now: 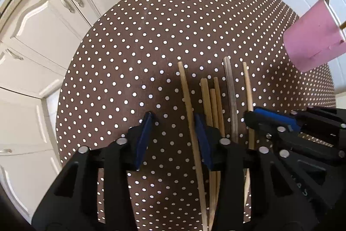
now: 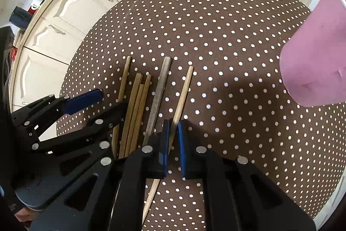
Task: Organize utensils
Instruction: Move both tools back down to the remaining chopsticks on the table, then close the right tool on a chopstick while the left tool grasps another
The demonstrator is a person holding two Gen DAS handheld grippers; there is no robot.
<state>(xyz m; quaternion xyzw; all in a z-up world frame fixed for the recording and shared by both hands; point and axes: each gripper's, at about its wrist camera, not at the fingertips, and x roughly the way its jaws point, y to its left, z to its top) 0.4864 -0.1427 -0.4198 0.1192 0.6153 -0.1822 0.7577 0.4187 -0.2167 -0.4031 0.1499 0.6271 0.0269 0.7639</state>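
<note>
Six chopsticks (image 2: pixel 138 105) lie side by side on dotted worktop (image 2: pixel 216 36), pink cup (image 2: pixel 317 53) far right. My right gripper (image 2: pixel 173 144) jaws nearly pressed together around rightmost stick (image 2: pixel 183 92); left gripper (image 1: pixel 173 138) jaws spread over leftmost stick (image 1: pixel 188 105). Pinch mid-shaft, lift level, avoid neighbours.

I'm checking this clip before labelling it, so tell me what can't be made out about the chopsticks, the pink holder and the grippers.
- Chopsticks: near ends hidden under the left gripper in the left wrist view.
- Pink holder: cut off by the right wrist view's edge; its opening and contents are unseen.
- Right gripper: pads straddle the rightmost chopstick; actual contact is unclear.
- Counter items, top left of the right wrist view: too small to identify.
</note>
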